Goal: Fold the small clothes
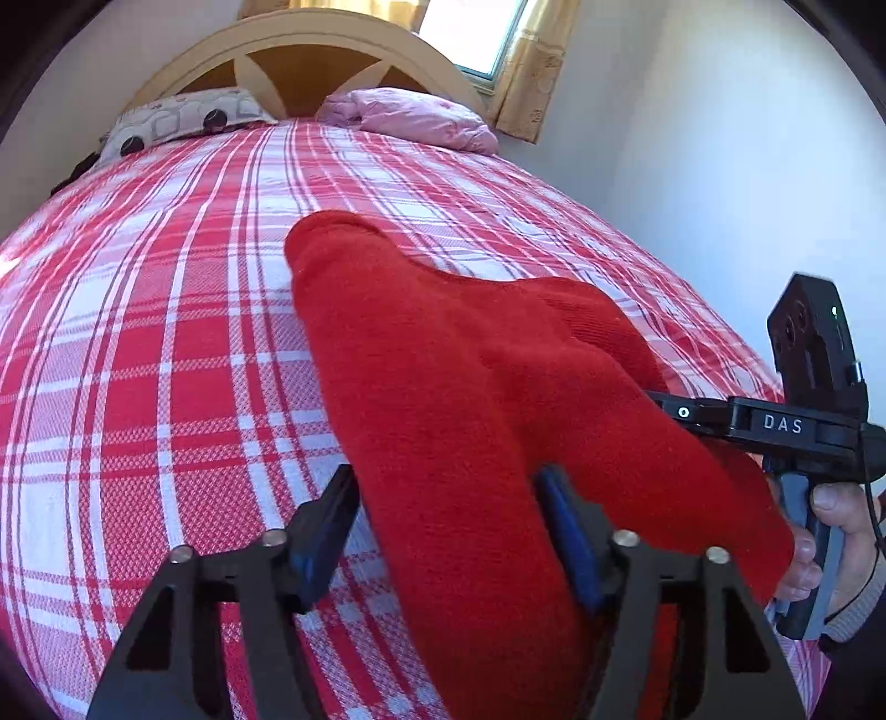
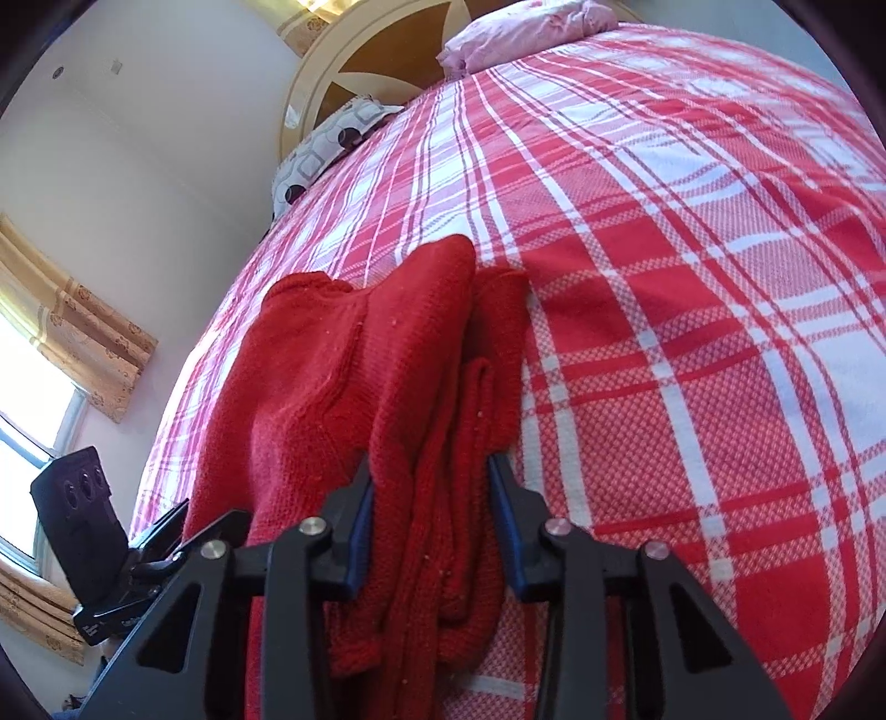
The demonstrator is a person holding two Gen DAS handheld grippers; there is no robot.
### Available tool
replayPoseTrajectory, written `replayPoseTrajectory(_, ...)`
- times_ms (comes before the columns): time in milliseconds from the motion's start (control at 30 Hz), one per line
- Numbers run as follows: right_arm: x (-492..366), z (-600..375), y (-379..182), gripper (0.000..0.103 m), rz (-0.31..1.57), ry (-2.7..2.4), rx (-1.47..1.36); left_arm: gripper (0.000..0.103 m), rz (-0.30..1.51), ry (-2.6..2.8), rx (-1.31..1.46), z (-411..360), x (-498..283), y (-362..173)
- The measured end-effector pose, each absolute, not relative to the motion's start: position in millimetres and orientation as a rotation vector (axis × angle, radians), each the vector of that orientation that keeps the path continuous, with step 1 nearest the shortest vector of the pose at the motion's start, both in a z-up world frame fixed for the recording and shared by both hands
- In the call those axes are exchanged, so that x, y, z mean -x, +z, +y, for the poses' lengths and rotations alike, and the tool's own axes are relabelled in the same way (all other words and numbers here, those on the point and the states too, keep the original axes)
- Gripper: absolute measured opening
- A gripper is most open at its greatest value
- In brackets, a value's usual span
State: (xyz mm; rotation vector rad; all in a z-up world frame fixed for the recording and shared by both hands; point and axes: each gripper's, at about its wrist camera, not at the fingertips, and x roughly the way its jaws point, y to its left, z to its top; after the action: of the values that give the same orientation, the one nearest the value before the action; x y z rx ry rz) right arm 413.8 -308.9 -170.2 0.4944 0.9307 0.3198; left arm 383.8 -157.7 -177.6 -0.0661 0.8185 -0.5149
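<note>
Lying lengthwise on the bed, the red knitted garment (image 1: pixel 459 399) runs from the near edge at 6 o'clock up toward the headboard at 12 o'clock, so its long axis lines up with the way both tongs point. In the left wrist view the left tongs (image 1: pixel 443 531) straddle one near part of the cloth, a long lobe stretching away from them toward 12 o'clock; the fabric fills the gap and lies against the right-hand pad, while the other pad seems to stand just clear, so I judge this grip not yet closed. In the right wrist view the right tongs (image 2: pixel 429 531) have a bunched, rope-like gather of the same garment (image 2: pixel 387 354) between their blue pads, which press it from both sides, so they are clenched on it. Both hands sit at the near end, neither clearly nearer; the right-hand tool (image 1: pixel 797 410) shows at 3 o'clock in the left view, beside the cloth. Any fold would likely carry the near end toward 12 o'clock along that axis. The surface is a soft bed under a red and white checked cover (image 2: pixel 692 288), with a patterned pillow (image 1: pixel 177 119) and a pink pillow (image 1: pixel 415 119) at the wooden headboard (image 1: pixel 310 55), pale walls, a window (image 1: pixel 476 33) and tan curtains (image 2: pixel 77 327).
</note>
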Motion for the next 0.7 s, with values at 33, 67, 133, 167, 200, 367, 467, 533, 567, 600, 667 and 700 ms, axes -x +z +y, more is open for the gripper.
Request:
replayPoseTrajectory(33, -414, -306, -168, 0.035, 0.933, 0.308, -0.482, 0.066, 0.819, -0.511, 0.056, -159, -384, -177)
replayPoseTrajectory(67, -415, -305, -168, 0.035, 0.941, 0.300, -0.487, 0.066, 0.822, -0.512, 0.059, -159, -385, -178)
replayPoseTrajectory(133, -418, -309, -171, 0.035, 0.956, 0.305, -0.524, 0.066, 0.838, -0.524, 0.090, -157, -388, -180)
replayPoseTrajectory(167, -419, -312, -174, 0.035, 0.960, 0.311, -0.547, 0.065, 0.846, -0.535, 0.110, -154, -390, -181)
replayPoseTrajectory(200, -419, -314, -175, 0.035, 0.961, 0.316, -0.557, 0.062, 0.848, -0.544, 0.123, -152, -391, -181)
replayPoseTrajectory(367, -412, -306, -165, 0.032, 0.925, 0.302, -0.491, 0.041, 0.801, -0.539, 0.096, -156, -383, -174)
replayPoseTrajectory(467, -411, -307, -164, 0.031, 0.912, 0.297, -0.506, 0.037, 0.794, -0.526, 0.114, -153, -380, -170)
replayPoseTrajectory(533, -409, -308, -162, 0.031, 0.901, 0.299, -0.516, 0.036, 0.784, -0.521, 0.128, -150, -377, -165)
replayPoseTrajectory(567, -408, -307, -160, 0.030, 0.896, 0.300, -0.517, 0.035, 0.778, -0.520, 0.125, -150, -375, -162)
replayPoseTrajectory(600, -407, -306, -158, 0.030, 0.890, 0.301, -0.518, 0.035, 0.772, -0.519, 0.120, -149, -373, -160)
replayPoseTrajectory(667, -406, -305, -156, 0.030, 0.884, 0.304, -0.521, 0.035, 0.759, -0.517, 0.110, -148, -369, -155)
replayPoseTrajectory(700, -405, -304, -155, 0.030, 0.882, 0.307, -0.525, 0.035, 0.754, -0.517, 0.109, -147, -367, -152)
